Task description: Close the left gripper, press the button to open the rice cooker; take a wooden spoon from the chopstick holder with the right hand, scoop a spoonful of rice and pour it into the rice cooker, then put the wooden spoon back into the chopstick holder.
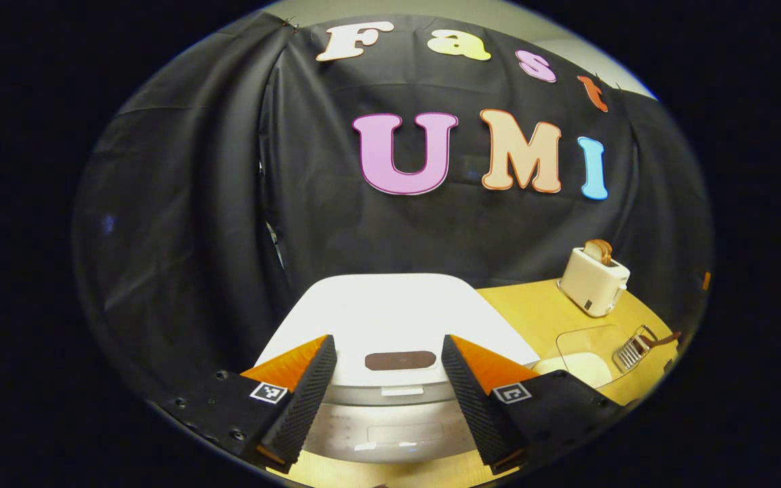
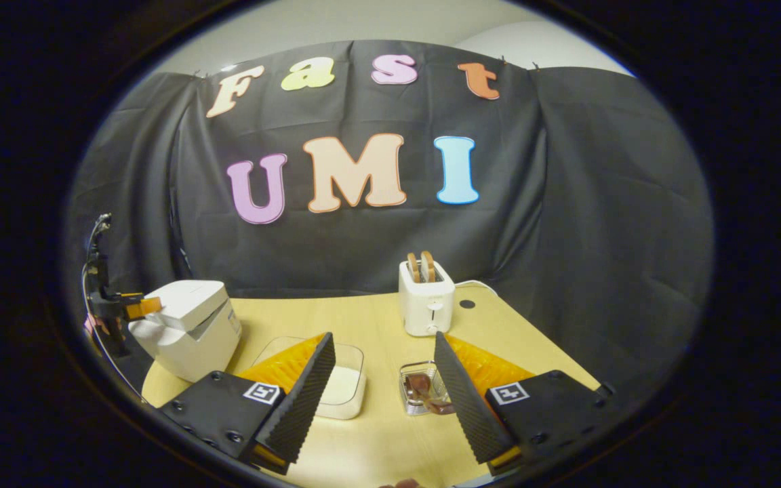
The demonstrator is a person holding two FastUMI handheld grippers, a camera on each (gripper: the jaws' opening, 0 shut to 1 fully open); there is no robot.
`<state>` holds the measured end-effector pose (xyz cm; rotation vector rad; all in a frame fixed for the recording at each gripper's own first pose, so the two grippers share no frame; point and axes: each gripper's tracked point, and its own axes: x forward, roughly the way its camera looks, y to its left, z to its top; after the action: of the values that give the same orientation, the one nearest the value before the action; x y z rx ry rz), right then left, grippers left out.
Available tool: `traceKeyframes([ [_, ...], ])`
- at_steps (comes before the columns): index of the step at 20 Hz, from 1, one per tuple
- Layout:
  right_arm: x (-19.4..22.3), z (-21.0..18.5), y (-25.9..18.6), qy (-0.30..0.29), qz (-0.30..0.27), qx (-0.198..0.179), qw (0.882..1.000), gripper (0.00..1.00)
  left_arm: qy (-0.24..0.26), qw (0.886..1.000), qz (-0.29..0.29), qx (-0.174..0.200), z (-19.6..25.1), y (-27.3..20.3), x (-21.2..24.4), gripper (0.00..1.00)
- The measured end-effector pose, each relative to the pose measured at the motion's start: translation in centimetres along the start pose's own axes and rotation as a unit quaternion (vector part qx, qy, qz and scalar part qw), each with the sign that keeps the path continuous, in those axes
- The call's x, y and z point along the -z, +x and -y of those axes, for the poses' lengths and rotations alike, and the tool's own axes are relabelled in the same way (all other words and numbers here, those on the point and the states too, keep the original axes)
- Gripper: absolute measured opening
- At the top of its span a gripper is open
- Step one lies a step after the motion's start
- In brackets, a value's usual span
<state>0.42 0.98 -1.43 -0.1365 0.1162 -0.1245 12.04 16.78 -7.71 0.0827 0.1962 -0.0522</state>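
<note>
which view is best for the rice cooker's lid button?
The left gripper view: the white rice cooker sits close and head-on between the open tool's fingers, with the dark oval lid button plainly visible. The right gripper view shows the cooker small, side-on at left; its button can't be made out there.

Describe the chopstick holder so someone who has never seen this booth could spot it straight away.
Start at the white toaster standing at the back of the wooden table. Just in front of it, toward the camera, sits the chopstick holder, a small metal wire basket with brown wooden utensils lying in it. The clear rice container to its left is plastic and wider.
</note>
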Motion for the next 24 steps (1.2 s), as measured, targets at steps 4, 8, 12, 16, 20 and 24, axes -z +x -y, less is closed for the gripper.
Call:
traceKeyframes([
  [4, 0.4, -0.2, -0.5, -0.005, -0.006, -0.001, 1.000, 0.95, 0.004, 1.000, -0.004, 0.001, 0.1, 0.2, 1.7, 0.94],
  [8, 1.0, -0.5, -0.7, -0.004, -0.012, -0.001, 1.000, 0.95, 0.001, 0.999, 0.032, 0.000, 0.0, 0.1, 1.7, 0.94],
  [12, 1.6, -0.8, -0.9, 0.003, -0.017, -0.004, 1.000, 0.91, 0.002, 0.999, 0.049, 0.000, 0.0, 0.1, 1.5, 0.93],
  [16, 1.3, -1.1, -1.2, 0.009, -0.010, -0.006, 1.000, 0.91, 0.008, 0.999, 0.036, 0.000, 0.0, 0.2, 1.1, 0.92],
  [20, 0.4, -1.9, -1.5, 0.027, 0.003, -0.016, 1.000, 0.95, 0.020, 0.999, 0.032, -0.013, 0.4, -0.7, 0.1, 0.91],
  [24, -0.7, -2.7, -1.9, 0.034, 0.019, -0.025, 0.999, 0.91, 0.029, 0.998, 0.053, 0.008, 3.4, -2.8, -2.8, 0.91],
])
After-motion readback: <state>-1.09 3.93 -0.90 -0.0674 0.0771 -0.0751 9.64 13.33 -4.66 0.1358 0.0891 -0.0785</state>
